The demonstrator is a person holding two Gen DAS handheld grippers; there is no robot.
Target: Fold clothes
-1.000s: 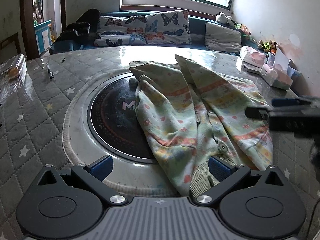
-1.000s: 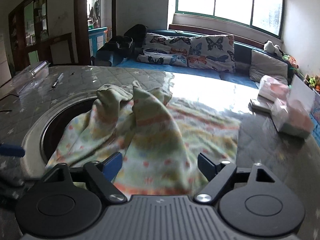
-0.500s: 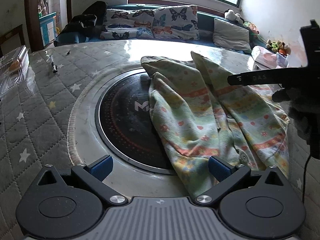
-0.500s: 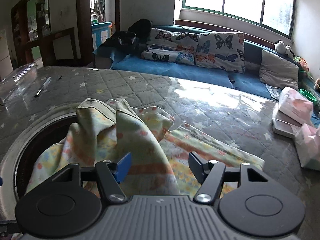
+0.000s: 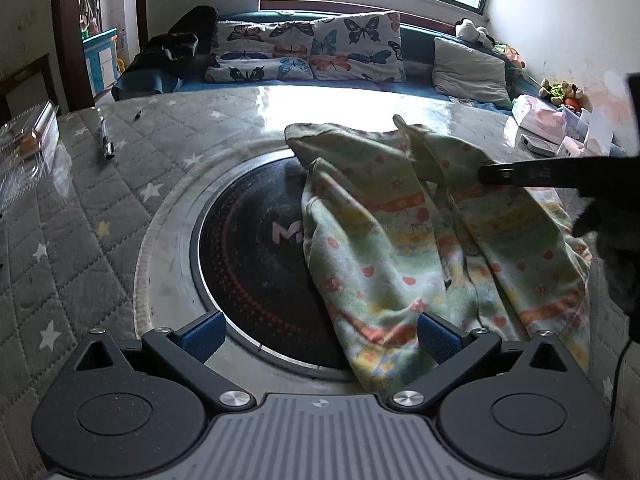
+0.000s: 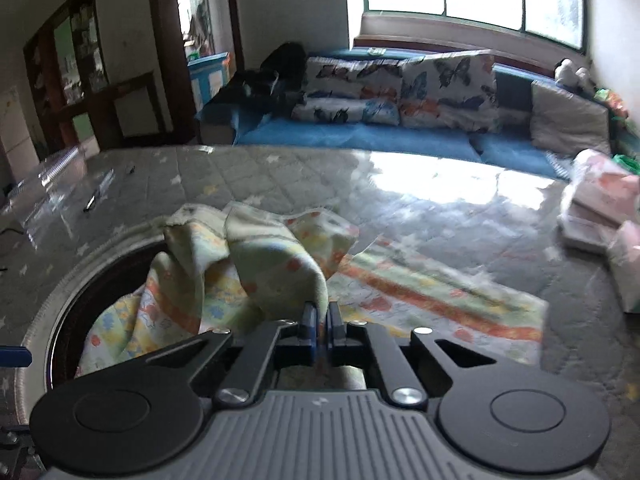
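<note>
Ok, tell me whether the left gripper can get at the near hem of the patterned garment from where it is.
Probably yes. The left gripper is open, and the patterned garment drapes down beside its right fingertip with nothing between. The right gripper pinches a fold farther back, clear of that hem.

The garment [image 5: 404, 248] is a soft, pale green piece of children's clothing printed with orange, yellow and red bands and small motifs. It lies rumpled on the quilted grey table cover, its left part draped over the dark round inset and its metal rim. One fold [image 6: 276, 264] is lifted into a peak above the rest, pinched at its lower edge. Beyond that peak, a flat portion [image 6: 432, 296] spreads out across the cover to the right.
</note>
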